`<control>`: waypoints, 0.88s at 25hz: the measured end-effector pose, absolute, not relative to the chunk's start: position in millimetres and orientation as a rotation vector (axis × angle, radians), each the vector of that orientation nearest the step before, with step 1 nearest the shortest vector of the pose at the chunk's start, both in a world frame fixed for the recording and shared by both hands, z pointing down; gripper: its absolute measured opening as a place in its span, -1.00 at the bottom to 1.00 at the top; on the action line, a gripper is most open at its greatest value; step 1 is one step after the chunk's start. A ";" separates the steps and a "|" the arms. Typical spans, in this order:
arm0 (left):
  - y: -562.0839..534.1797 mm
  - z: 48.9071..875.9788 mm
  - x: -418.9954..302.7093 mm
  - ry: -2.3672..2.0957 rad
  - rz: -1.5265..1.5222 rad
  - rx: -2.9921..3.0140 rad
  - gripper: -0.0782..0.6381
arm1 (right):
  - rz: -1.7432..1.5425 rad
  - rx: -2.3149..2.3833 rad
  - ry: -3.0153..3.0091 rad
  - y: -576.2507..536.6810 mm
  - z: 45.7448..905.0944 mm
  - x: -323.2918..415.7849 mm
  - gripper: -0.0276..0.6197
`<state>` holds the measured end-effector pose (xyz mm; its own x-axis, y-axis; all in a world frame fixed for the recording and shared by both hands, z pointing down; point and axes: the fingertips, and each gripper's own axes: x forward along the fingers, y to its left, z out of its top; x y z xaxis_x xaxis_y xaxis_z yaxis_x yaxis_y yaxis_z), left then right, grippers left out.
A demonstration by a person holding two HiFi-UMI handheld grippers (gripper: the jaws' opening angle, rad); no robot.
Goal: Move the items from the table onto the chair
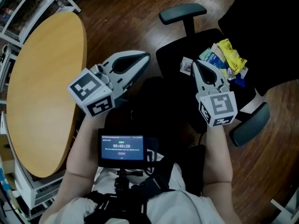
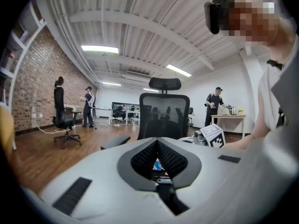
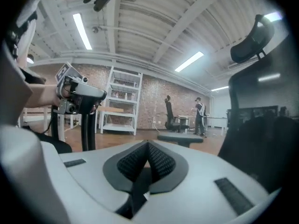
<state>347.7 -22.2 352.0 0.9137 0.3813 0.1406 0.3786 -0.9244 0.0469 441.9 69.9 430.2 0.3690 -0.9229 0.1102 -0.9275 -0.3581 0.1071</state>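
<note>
The items point(image 1: 223, 62) lie in a loose heap on the seat of the black office chair point(image 1: 172, 55), toward its right side. A crumpled yellow packet point(image 1: 232, 55) sits at the far end, a white-and-teal packet point(image 1: 210, 57) lies to its left, and a scrap of dark blue point(image 1: 238, 81) shows at the near edge. A small pale card point(image 1: 186, 65) lies just left of the heap. The round wooden tabletop point(image 1: 42, 78) stands to the left of the chair, well apart from the heap.

The right gripper point(image 1: 194, 63) is held over the seat with its tip at the left edge of the heap. The head view does not show whether it touches a packet. Its fingers point(image 3: 161, 160) are clenched together with nothing between them, as the right gripper view shows. Its marker cube point(image 1: 217, 107) sits at the near end, by the person's wrist.

The left gripper point(image 1: 145, 56) is held between tabletop and chair, pointing toward the chair's far armrest point(image 1: 183, 12). Its fingers point(image 2: 175, 160) are closed tip to tip on nothing. A small patch of blue shows through the gap behind the tips. In the left gripper view the chair's mesh back point(image 2: 164, 113) stands straight ahead.

A small screen point(image 1: 121, 148) is mounted at the person's chest, near the bottom of the head view.
</note>
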 end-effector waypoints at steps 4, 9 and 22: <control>-51.5 311.3 306.6 0.470 0.184 3.131 -0.75 | -0.014 2.351 -1.980 27.0 392.3 388.7 -0.91; -76.9 288.1 263.3 0.346 0.151 3.198 -0.75 | -0.058 2.165 -2.275 -28.6 356.1 325.9 -0.91; -165.6 264.0 108.8 -0.159 0.100 3.210 -0.76 | -0.206 1.696 -2.756 -157.7 270.7 157.8 -0.91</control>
<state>108.8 -165.6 264.0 0.9932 -0.1007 0.0584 -0.0961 -0.9924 -0.0765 157.8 -157.7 270.7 -0.4491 -0.8804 -0.1522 -0.8932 0.4463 0.0545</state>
